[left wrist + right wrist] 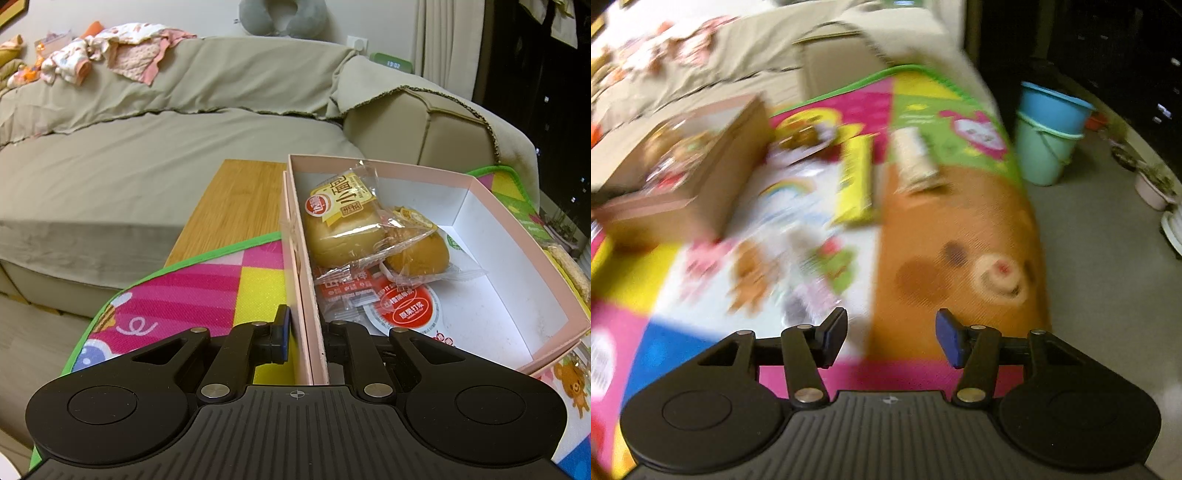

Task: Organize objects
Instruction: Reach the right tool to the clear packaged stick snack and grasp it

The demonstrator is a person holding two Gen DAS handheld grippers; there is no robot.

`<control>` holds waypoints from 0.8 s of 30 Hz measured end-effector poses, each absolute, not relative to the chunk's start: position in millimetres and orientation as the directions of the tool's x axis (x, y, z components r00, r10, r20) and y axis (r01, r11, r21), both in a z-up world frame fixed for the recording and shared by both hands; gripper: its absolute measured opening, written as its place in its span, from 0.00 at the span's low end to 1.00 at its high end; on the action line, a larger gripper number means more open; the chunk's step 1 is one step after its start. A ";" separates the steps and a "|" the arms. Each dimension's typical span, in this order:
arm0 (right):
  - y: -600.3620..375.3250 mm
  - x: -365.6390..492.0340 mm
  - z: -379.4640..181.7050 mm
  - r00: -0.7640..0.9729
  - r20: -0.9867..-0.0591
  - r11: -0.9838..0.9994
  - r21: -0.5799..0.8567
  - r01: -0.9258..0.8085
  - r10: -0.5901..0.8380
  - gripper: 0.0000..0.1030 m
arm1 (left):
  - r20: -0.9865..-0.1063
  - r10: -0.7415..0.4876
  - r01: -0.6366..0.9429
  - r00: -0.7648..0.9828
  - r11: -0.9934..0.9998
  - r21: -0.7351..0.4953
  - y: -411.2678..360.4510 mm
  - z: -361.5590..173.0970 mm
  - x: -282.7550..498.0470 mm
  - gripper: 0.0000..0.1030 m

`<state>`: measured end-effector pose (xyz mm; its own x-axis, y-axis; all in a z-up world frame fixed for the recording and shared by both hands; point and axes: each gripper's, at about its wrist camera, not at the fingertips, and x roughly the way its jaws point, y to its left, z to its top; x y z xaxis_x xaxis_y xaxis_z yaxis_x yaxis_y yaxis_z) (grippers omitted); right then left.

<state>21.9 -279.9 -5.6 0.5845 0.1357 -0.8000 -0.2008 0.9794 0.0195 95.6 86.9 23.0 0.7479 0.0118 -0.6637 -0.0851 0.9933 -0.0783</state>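
Through my left wrist camera, my left gripper point(306, 341) is pinching the near side wall of the pink box point(532, 266), one pad outside and the other inside. The box sits on the colourful play mat point(192, 291) covering the tabletop point(236, 199). Inside it lie two wrapped bread rolls point(347, 225) on top of red-and-white snack packets point(402, 306). A beige sofa point(147, 155) stands behind. Through my right wrist camera, which is blurred, my right gripper point(892, 338) hangs above the mat with its fingers spread apart and nothing between them. Ahead on the mat lie a yellow packet point(855, 181) and a pale wrapped bar point(914, 157), near each other, with the box off to the left. Stacked blue and green buckets point(1047, 133) stand on the floor beyond the mat's edge.
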 end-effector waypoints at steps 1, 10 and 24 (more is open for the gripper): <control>-273.9 13.9 -3.2 0.578 -0.801 0.972 0.022 -0.233 0.157 0.52 | -0.663 0.012 -0.085 0.748 0.993 -0.078 87.0 22.9 95.5 0.12; -222.8 14.3 6.8 0.608 -0.757 0.917 -0.030 -0.397 0.238 0.62 | -0.665 0.012 -0.084 0.747 0.994 -0.077 86.2 23.2 95.5 0.13; -211.8 38.1 -7.8 0.571 -0.776 0.943 0.090 -0.320 0.268 0.64 | -0.666 0.011 -0.083 0.746 0.994 -0.076 84.1 24.9 96.8 0.12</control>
<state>38.1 -211.8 -7.8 0.5705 0.2678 -0.7764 -0.3199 0.9432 0.0903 96.8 84.1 24.9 0.7462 0.0111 -0.6656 -0.0828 0.9936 -0.0763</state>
